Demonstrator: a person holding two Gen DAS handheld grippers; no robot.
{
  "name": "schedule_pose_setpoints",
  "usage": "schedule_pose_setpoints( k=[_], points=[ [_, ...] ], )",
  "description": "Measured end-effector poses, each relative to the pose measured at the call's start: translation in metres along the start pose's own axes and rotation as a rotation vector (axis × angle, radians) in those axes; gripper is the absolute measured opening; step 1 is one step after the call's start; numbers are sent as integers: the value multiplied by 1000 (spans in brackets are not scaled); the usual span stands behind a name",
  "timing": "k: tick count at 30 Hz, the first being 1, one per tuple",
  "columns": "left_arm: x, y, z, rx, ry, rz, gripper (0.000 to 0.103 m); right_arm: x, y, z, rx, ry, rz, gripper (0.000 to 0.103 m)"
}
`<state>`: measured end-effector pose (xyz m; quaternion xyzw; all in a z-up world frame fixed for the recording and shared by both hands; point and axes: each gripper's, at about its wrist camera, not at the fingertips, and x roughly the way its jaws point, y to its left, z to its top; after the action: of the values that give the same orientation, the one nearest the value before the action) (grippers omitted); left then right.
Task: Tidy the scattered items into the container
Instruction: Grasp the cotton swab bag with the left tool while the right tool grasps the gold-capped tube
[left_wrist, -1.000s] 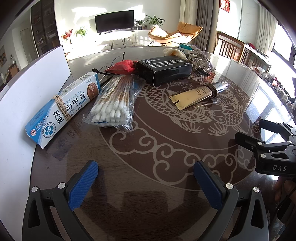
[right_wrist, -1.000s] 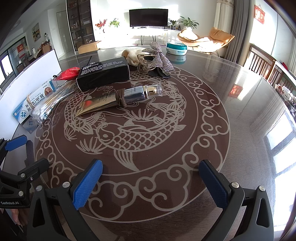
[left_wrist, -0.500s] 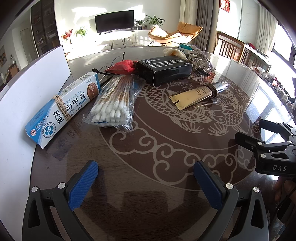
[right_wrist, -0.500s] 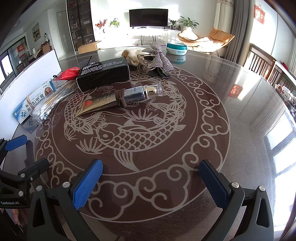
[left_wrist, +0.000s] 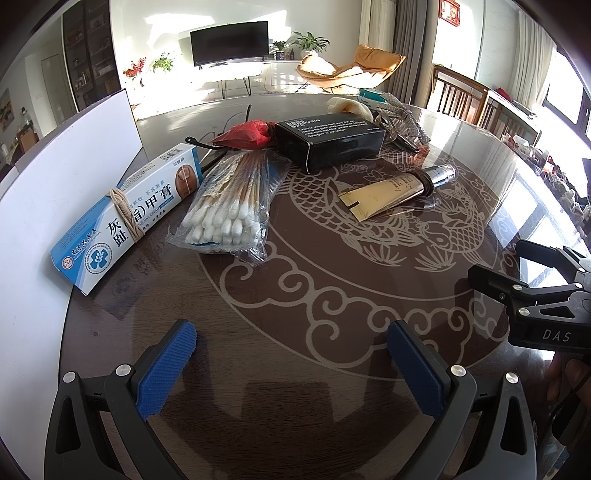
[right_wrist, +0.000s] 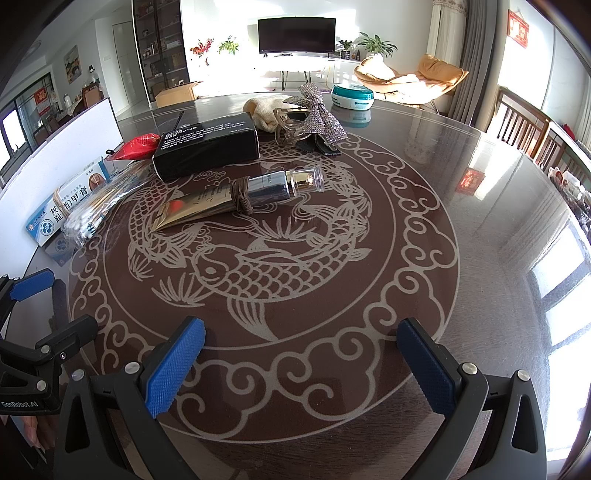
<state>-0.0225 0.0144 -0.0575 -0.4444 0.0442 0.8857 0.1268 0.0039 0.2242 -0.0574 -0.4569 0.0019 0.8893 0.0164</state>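
Note:
On the round dark table lie a blue-white ointment box (left_wrist: 129, 218), a bag of cotton swabs (left_wrist: 232, 210), a red packet (left_wrist: 245, 134), a black box (left_wrist: 328, 142) and a gold tube with a silver cap (left_wrist: 397, 190). The tube (right_wrist: 236, 201), black box (right_wrist: 207, 147) and a glittery bow (right_wrist: 321, 118) also show in the right wrist view. A white container wall (left_wrist: 55, 177) stands at the left. My left gripper (left_wrist: 291, 365) is open and empty near the front edge. My right gripper (right_wrist: 301, 363) is open and empty, well short of the tube.
A beige cloth (right_wrist: 260, 110) and a teal-white round tin (right_wrist: 352, 96) sit at the table's far side. Wooden chairs (right_wrist: 524, 122) stand to the right. The right gripper's body (left_wrist: 535, 306) shows at the right of the left wrist view.

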Motion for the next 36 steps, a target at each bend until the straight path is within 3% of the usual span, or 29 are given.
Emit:
schedule_pose_setpoints(
  k=[5,7,16,21,25,36],
  points=[
    [-12,39,-5,-176,-61,-119,103,0,0,0,0,0,0,103],
    [-11,42,-4,-185,-61,-100,103,0,0,0,0,0,0,103],
    [22,44,34,-86,-13,-7,103,0,0,0,0,0,0,103],
    [43,28,54,21,20,13,103,0,0,0,0,0,0,103],
    [53,21,66,78,29,-13,103,0,0,0,0,0,0,103],
    [64,25,86,112,42,-33,103,0,0,0,0,0,0,103]
  ],
)
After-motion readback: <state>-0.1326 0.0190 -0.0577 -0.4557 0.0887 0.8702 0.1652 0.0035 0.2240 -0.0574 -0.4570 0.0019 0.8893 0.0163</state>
